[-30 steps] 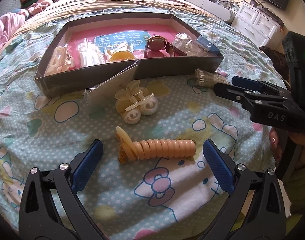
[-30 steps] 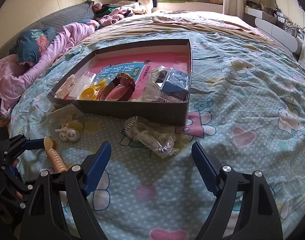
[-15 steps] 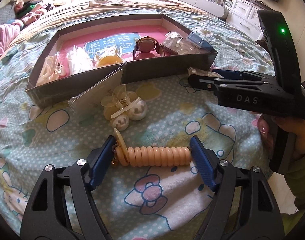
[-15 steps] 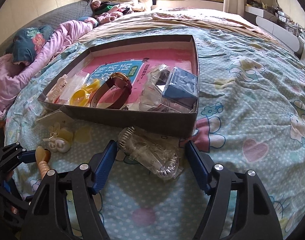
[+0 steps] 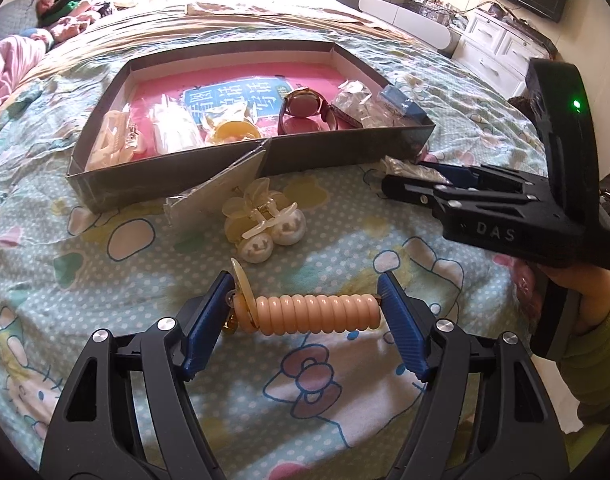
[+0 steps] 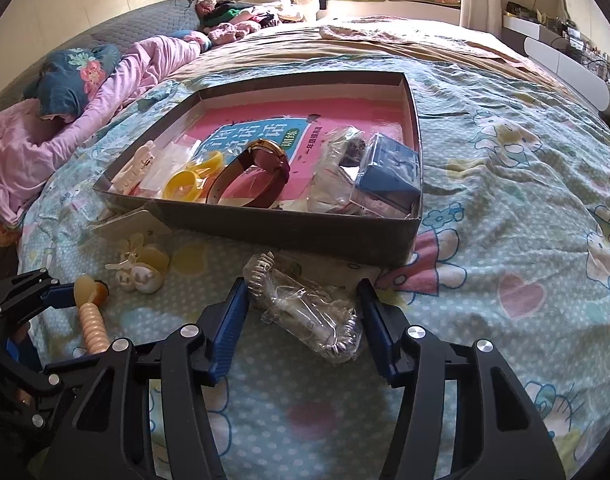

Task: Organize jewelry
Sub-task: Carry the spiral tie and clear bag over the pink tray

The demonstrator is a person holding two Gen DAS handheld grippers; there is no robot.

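Observation:
A peach spiral hair tie [image 5: 317,314] lies on the patterned bedspread, and my left gripper [image 5: 307,288] is shut on it, one blue pad against each end. In the right wrist view a clear plastic packet [image 6: 305,308] holding a metal comb-like piece lies between the fingers of my right gripper [image 6: 303,286]. Its jaws are closing, and the pads stand at the packet's edges without squeezing it. The dark shallow box [image 5: 165,184] sits just beyond both, with a pink book as its floor.
In the box lie a brown-strap watch [image 6: 253,176], a yellow ring, white clips, plastic bags and a blue case [image 6: 389,176]. A pearl hair claw [image 5: 261,220] and a card [image 5: 213,192] rest against the box front. Pink bedding is heaped far left.
Both grippers moved forward over their items and narrowed. The left jaws came in onto the ends of the spiral hair tie; the right jaws drew in to the packet's sides.

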